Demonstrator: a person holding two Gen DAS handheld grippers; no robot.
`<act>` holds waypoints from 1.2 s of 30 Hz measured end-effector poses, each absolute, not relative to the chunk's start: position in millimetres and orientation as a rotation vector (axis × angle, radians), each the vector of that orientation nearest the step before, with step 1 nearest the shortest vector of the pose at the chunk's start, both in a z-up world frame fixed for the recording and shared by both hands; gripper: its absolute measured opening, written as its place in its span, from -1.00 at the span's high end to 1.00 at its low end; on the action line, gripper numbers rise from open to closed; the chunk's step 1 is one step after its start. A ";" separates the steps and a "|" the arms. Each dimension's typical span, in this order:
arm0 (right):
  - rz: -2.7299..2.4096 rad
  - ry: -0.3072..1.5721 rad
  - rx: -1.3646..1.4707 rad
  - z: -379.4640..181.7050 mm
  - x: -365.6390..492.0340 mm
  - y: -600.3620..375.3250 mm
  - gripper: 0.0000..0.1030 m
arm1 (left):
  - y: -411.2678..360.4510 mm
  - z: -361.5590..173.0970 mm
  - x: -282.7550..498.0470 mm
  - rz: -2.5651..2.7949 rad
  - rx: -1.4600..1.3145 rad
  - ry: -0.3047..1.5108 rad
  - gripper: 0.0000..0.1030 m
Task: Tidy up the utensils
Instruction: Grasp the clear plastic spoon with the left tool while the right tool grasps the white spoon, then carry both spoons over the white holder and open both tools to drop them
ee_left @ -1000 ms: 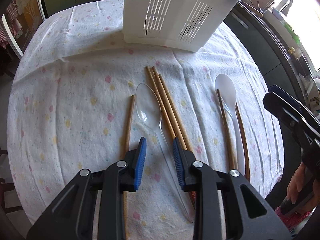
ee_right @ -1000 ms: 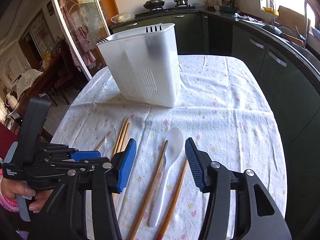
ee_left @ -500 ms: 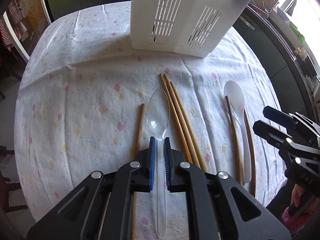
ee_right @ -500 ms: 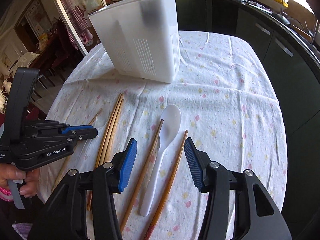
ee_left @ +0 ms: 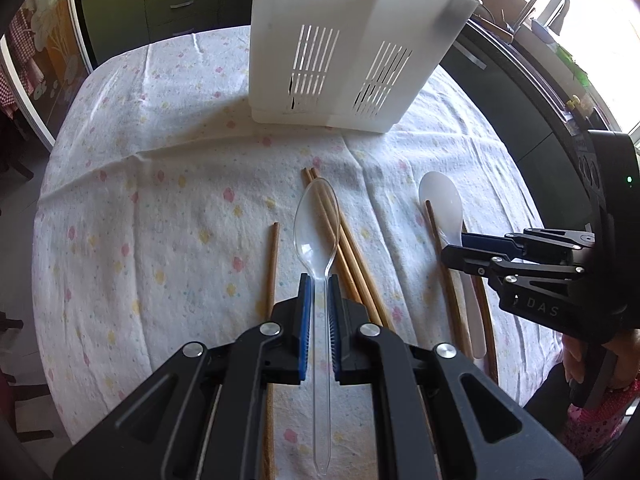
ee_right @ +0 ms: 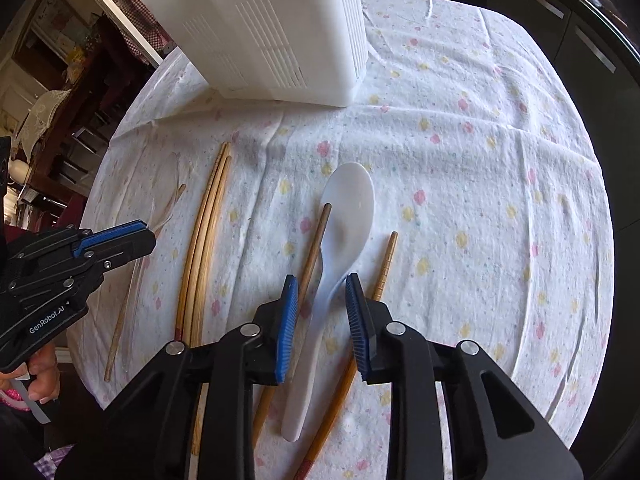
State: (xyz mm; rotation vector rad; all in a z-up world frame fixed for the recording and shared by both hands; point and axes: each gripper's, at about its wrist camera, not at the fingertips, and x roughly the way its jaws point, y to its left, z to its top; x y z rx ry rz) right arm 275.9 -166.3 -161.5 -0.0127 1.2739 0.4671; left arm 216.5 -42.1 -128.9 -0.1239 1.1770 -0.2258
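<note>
My left gripper [ee_left: 319, 292] is shut on the handle of a clear plastic spoon [ee_left: 317, 232], held above the flowered tablecloth [ee_left: 160, 208]. My right gripper [ee_right: 322, 292] is open, its blue pads on either side of the handle of a white plastic spoon [ee_right: 344, 216] that lies on the cloth. Wooden chopsticks lie around both spoons: a bundle [ee_right: 206, 236] in the middle, one [ee_right: 316, 240] left of the white spoon, one [ee_right: 384, 264] right of it, and a single one [ee_left: 272, 264] at the left. The white slotted utensil basket [ee_left: 348, 48] stands at the back.
The round table's edge [ee_right: 600, 240] drops off on the right, with dark green kitchen cabinets [ee_right: 580, 32] beyond. A sink tap [ee_left: 548, 0] and a bright window are at the far right. Chairs and a glass door [ee_left: 36, 64] stand at the left.
My left gripper shut on the clear spoon and lifted it off the cloth. My right gripper came down and forward over the white spoon's handle and narrowed its jaws around it.
</note>
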 end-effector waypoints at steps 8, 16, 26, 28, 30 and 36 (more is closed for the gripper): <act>0.509 1.136 0.108 -131.2 265.4 -180.3 0.88 | -34.2 -106.7 204.0 -0.265 -0.131 1.114 0.84; 0.632 0.866 0.335 -73.2 237.7 -215.6 0.88 | -30.3 -36.3 187.2 -0.361 -0.156 0.915 0.84; 0.656 0.632 0.437 -37.1 214.4 -239.2 0.88 | -24.0 68.8 233.3 -0.349 -0.207 0.397 0.84; 0.653 0.611 0.445 -35.3 211.7 -245.8 0.88 | -24.8 77.8 244.4 -0.320 -0.206 0.285 0.84; 0.650 0.591 0.455 -34.3 212.2 -248.6 0.88 | -26.3 81.2 255.5 -0.292 -0.208 0.197 0.84; 0.647 0.537 0.489 -25.5 219.0 -251.3 0.88 | -39.5 64.7 285.6 -0.211 -0.168 0.093 0.84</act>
